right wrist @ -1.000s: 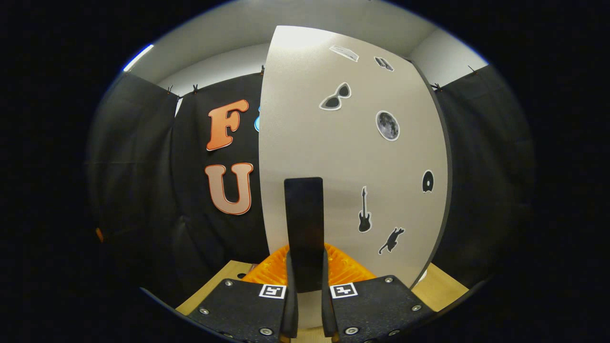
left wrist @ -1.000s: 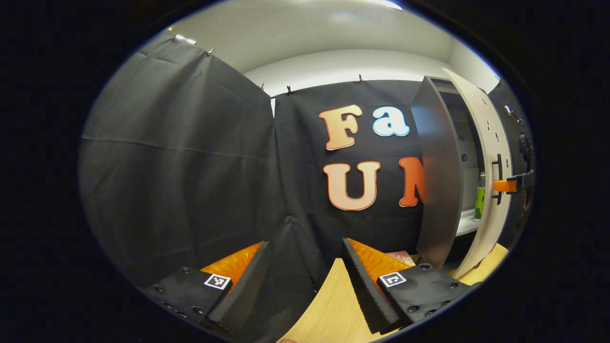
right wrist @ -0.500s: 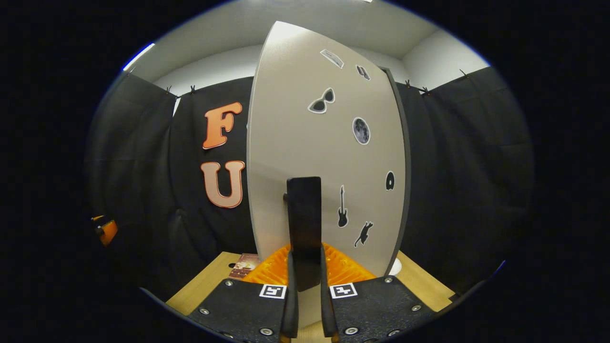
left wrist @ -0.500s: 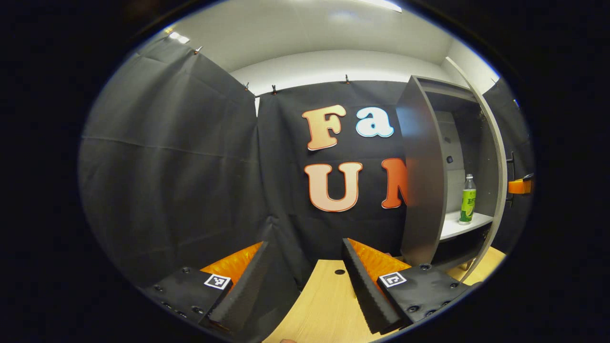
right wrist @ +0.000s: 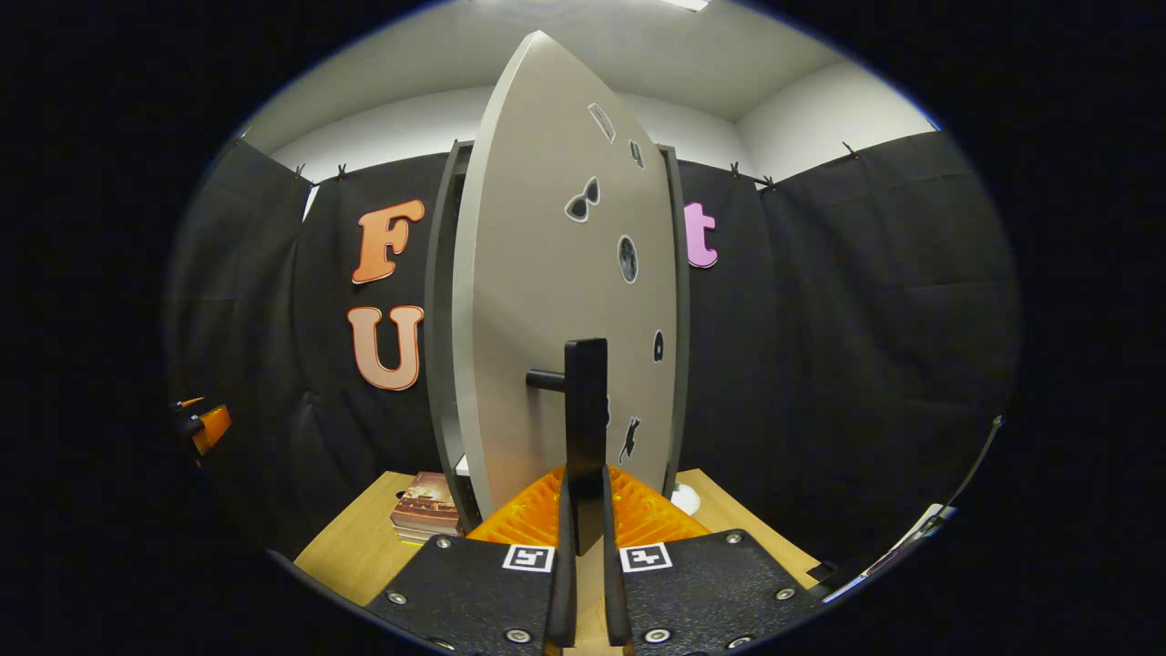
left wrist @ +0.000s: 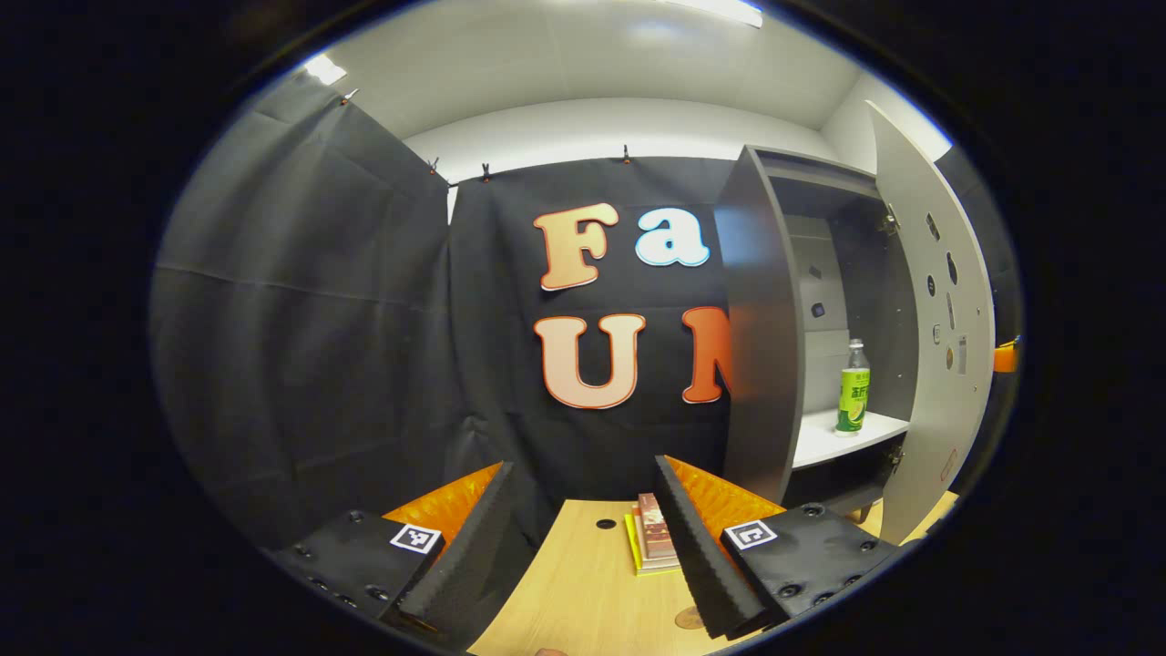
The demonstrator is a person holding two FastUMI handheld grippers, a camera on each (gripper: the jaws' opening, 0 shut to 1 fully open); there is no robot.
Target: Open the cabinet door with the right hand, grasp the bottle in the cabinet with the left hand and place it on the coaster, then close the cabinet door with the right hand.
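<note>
The grey cabinet (left wrist: 751, 346) stands on the table at the right of the left gripper view, its pale door (left wrist: 929, 346) swung wide. Inside, a clear bottle with a green label (left wrist: 854, 387) stands upright on a white shelf (left wrist: 843, 437). My left gripper (left wrist: 583, 465) is open and holds nothing, well short of the cabinet. In the right gripper view, my right gripper (right wrist: 585, 492) is shut on the door's black handle (right wrist: 586, 410), with the sticker-covered door (right wrist: 547, 301) seen nearly edge-on. A small brown disc (left wrist: 688, 618) lies on the table by my left gripper's right finger.
A stack of books (left wrist: 651, 542) lies on the wooden table (left wrist: 583, 592) in front of the cabinet; the same books (right wrist: 424, 506) lie left of the door. A white round object (right wrist: 685, 498) sits on the table behind the door. Black cloth walls surround the booth.
The right gripper has pulled the door from slightly ajar to wide open, uncovering the bottle and shelf. The left gripper view has turned right, bringing the books and more table into sight.
</note>
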